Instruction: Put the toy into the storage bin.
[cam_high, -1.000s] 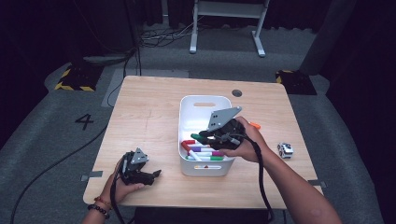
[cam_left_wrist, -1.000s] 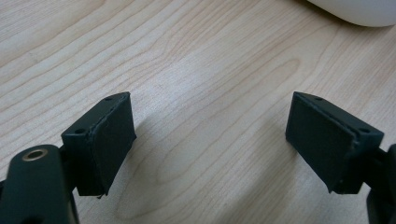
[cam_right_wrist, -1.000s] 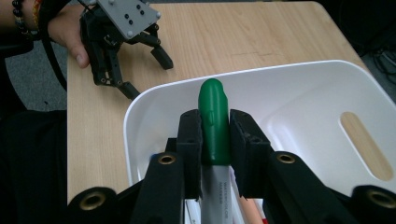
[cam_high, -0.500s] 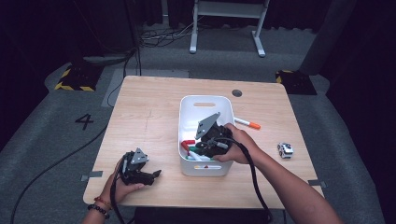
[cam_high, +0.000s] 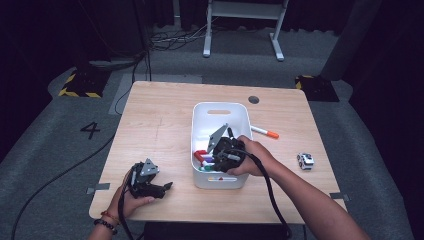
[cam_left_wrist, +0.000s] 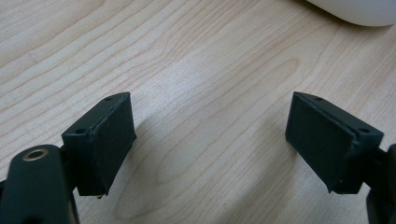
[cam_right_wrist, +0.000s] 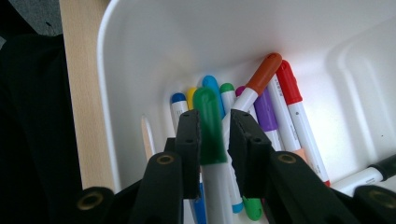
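Observation:
A white bin (cam_high: 220, 106) stands mid-table with several coloured markers (cam_high: 202, 156) in its near end. My right gripper (cam_high: 207, 162) reaches down into the bin. In the right gripper view, my right gripper (cam_right_wrist: 214, 116) has its pads close on both sides of a green-capped marker (cam_right_wrist: 208, 121), just above the other markers (cam_right_wrist: 268, 100) against the bin wall (cam_right_wrist: 187, 37). Its jaws have just been opening slightly, with the marker still between them. My left gripper (cam_high: 167, 186) rests on the table's near left. Nothing sits between its wide-apart jaws (cam_left_wrist: 210, 126).
An orange-capped marker (cam_high: 265, 132) lies on the table right of the bin. A small toy car (cam_high: 305, 161) sits near the right edge. A corner of the bin (cam_left_wrist: 355, 11) shows beyond the left gripper. Bare wood spans the table's left half (cam_high: 155, 120).
My right gripper has sunk from above the bin's front rim down into the bin, carrying the green marker. The left gripper has stayed put.

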